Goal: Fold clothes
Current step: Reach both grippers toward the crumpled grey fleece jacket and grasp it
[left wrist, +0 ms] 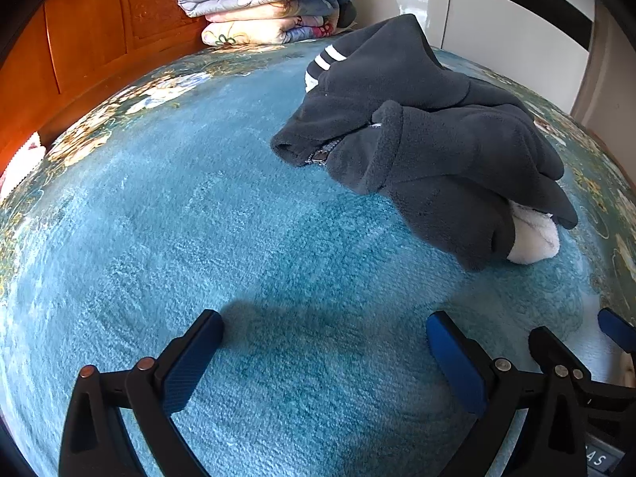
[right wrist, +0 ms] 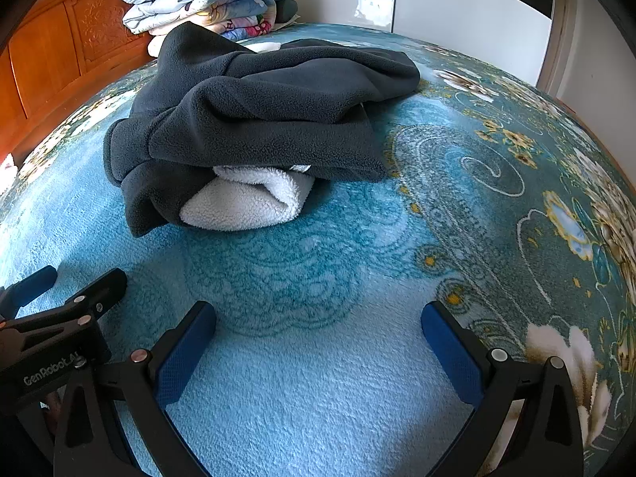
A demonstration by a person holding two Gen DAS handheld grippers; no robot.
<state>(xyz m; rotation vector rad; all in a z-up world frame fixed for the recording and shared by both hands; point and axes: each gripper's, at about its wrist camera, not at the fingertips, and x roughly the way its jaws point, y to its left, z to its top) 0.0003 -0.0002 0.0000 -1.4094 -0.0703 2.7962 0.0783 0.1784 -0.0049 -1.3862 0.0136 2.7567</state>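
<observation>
A dark grey fleece jacket (left wrist: 433, 139) with white fleecy lining (left wrist: 532, 238) lies crumpled in a heap on the blue bed cover; its zipper (left wrist: 320, 155) and white cuff stripes (left wrist: 330, 57) show. In the right wrist view the jacket (right wrist: 258, 111) lies ahead and to the left, lining (right wrist: 246, 198) bulging out underneath. My left gripper (left wrist: 324, 326) is open and empty, low over the cover, short of the jacket. My right gripper (right wrist: 318, 318) is open and empty, also short of it. Each gripper shows at the other view's edge.
The bed has a plush blue floral cover (right wrist: 457, 206). A stack of folded quilts (left wrist: 270, 0) sits by the wooden headboard (left wrist: 87, 39) at the far end. A white wardrobe (right wrist: 469, 4) stands beyond the bed's right side.
</observation>
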